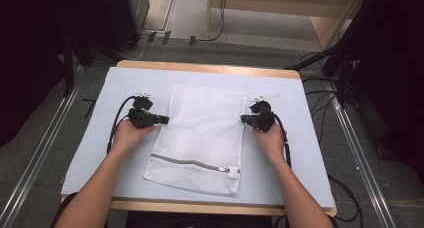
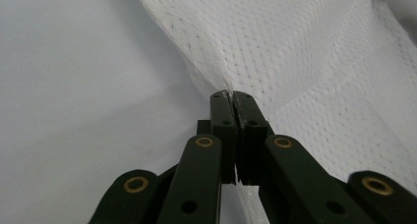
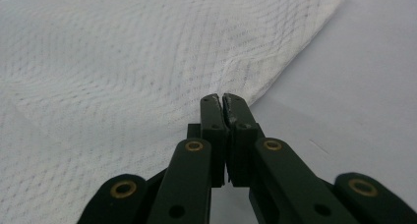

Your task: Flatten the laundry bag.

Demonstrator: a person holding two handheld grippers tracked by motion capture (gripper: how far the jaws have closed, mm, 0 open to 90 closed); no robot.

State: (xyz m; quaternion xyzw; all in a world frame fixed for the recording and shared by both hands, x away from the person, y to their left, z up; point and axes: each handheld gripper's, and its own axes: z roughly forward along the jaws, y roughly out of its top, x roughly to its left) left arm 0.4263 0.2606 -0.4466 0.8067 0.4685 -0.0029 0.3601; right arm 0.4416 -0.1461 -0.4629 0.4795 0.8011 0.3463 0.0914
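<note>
The left tool [image 1: 161, 120] is clamped on the left edge of the white mesh laundry bag [image 1: 200, 138], which lies mid-worktop [image 1: 95, 138] with its zipper [image 1: 192, 164] toward the near edge. The right tool [image 1: 244, 119] pinches the bag's right edge, likely so both can lift or spread it evenly. The gripper views reveal fabric puckering between closed jaws; the high view gives the bag's whole outline.

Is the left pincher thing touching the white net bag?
Touching. In the left gripper view, the left gripper has its jaws shut on a pinched-up fold at the edge of the mesh bag, with no gap between them.
</note>
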